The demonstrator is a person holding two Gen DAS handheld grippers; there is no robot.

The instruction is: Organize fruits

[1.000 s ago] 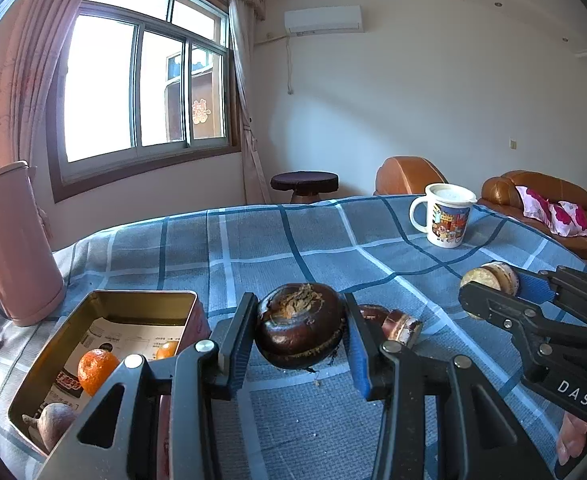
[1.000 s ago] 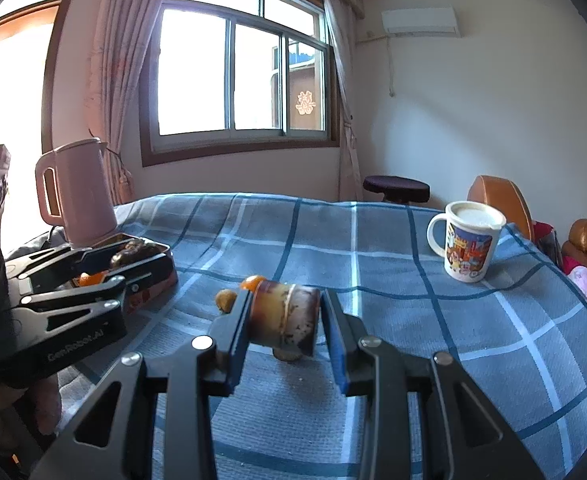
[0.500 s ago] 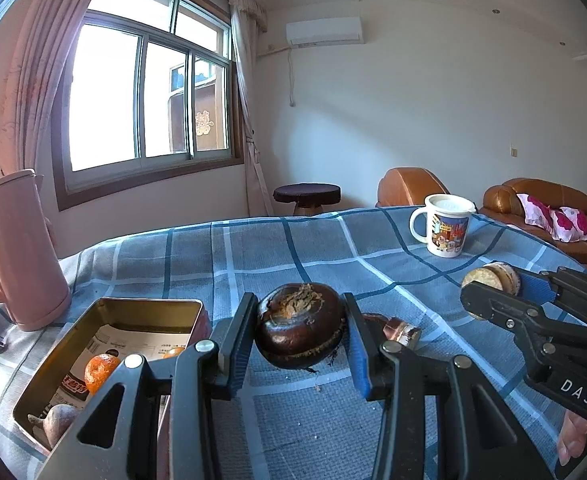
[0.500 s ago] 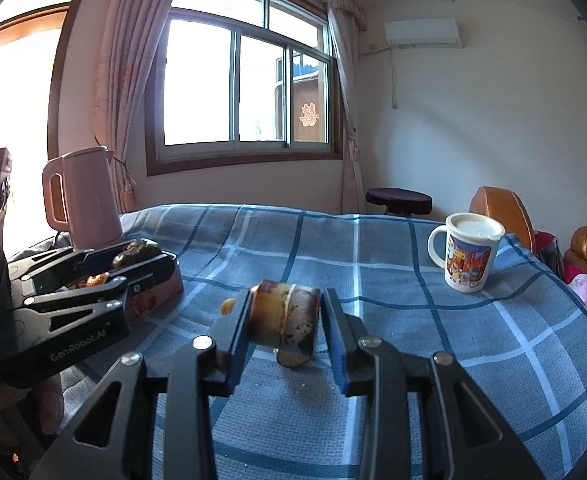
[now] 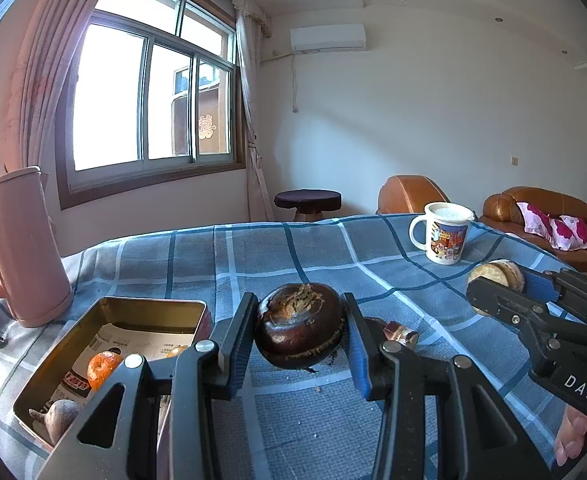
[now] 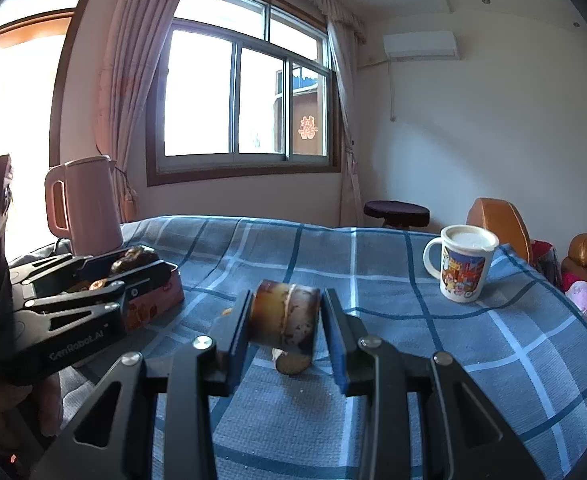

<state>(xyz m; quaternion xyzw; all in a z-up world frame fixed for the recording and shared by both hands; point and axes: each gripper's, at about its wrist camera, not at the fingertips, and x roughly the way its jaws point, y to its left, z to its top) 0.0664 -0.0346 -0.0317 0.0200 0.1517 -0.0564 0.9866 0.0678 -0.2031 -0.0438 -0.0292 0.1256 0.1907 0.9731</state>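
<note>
My left gripper (image 5: 299,320) is shut on a dark, round, glossy fruit (image 5: 299,336) with a rough brown crown, held just above the blue checked cloth. To its left lies an open metal tin (image 5: 105,306) holding a small orange (image 5: 103,364) and a brownish bulb (image 5: 59,416). My right gripper (image 6: 287,312) is shut on a short brown cylindrical piece (image 6: 285,316), also held off the cloth. A small dark piece (image 6: 291,364) lies on the cloth beneath it. In the left wrist view the same right gripper (image 5: 509,280) shows at the right with the piece's tan end (image 5: 493,274).
A pink kettle (image 5: 21,244) stands behind the tin at the far left. A picture mug (image 6: 463,264) sits toward the table's far right. Another brown piece (image 5: 397,330) lies on the cloth behind the left gripper. A stool and brown sofas stand beyond the table.
Both views have tipped up slightly, so the table and mug sit lower in frame. Each gripper keeps the same hold on its piece.
</note>
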